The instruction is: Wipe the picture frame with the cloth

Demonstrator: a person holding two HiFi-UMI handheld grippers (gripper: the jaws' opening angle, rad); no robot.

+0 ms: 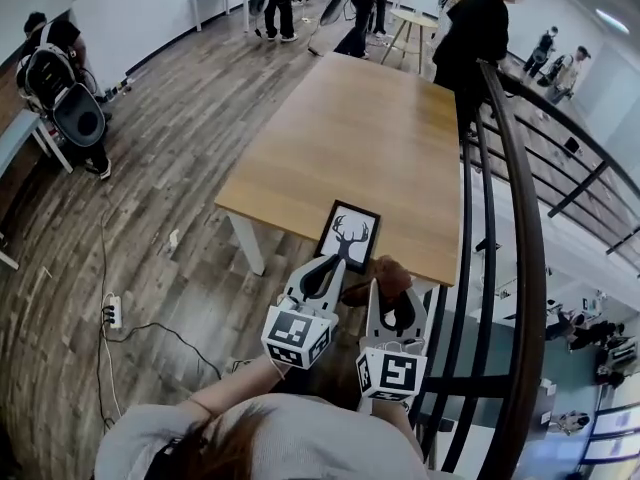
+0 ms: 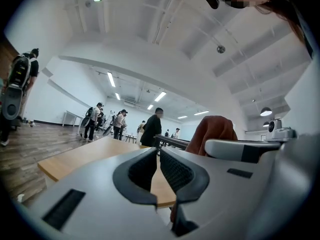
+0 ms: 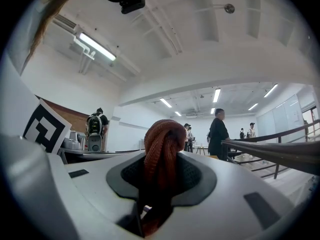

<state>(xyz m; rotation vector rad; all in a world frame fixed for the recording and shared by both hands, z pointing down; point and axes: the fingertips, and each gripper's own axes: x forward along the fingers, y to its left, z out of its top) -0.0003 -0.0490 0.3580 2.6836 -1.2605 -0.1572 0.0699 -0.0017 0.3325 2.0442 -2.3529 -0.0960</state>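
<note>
Left gripper (image 2: 157, 156) is clenched and empty: jaws together, pads meeting at the tips with nothing between them. It points level toward the table's near edge.

Right gripper (image 3: 162, 176) is clamped on the cloth (image 3: 162, 144) — a rust-brown wad bunched between the pads. A rounded fold sticks up above the jaws and the rest hangs down through the gap.

Head view: both grippers sit side by side just off the near edge of the wooden table (image 1: 340, 128), left gripper (image 1: 322, 273) and right gripper (image 1: 392, 298) close together. The cloth (image 1: 386, 273) bulges out ahead of the right jaws at the table edge.

The picture frame (image 1: 349, 236) lies flat on the table, right at the near edge, toward the right-hand corner. It has a black border and white artwork with a black antlered deer head. The left jaw tips overlap the frame's near edge in the head view; can't tell if they touch. The cloth is just beside the frame's near-right corner, contact not clear either.

The left gripper view shows the tabletop running away ahead, with the cloth (image 2: 212, 131) off to its right above the right gripper's white body.

Surroundings: a dark railing (image 1: 520, 218) runs along the right of the table, with a lower level beyond it. Several people (image 1: 478, 28) stand at the far end of the room. A power strip (image 1: 110, 311) lies on the wood floor (image 1: 170, 168) to the left.
</note>
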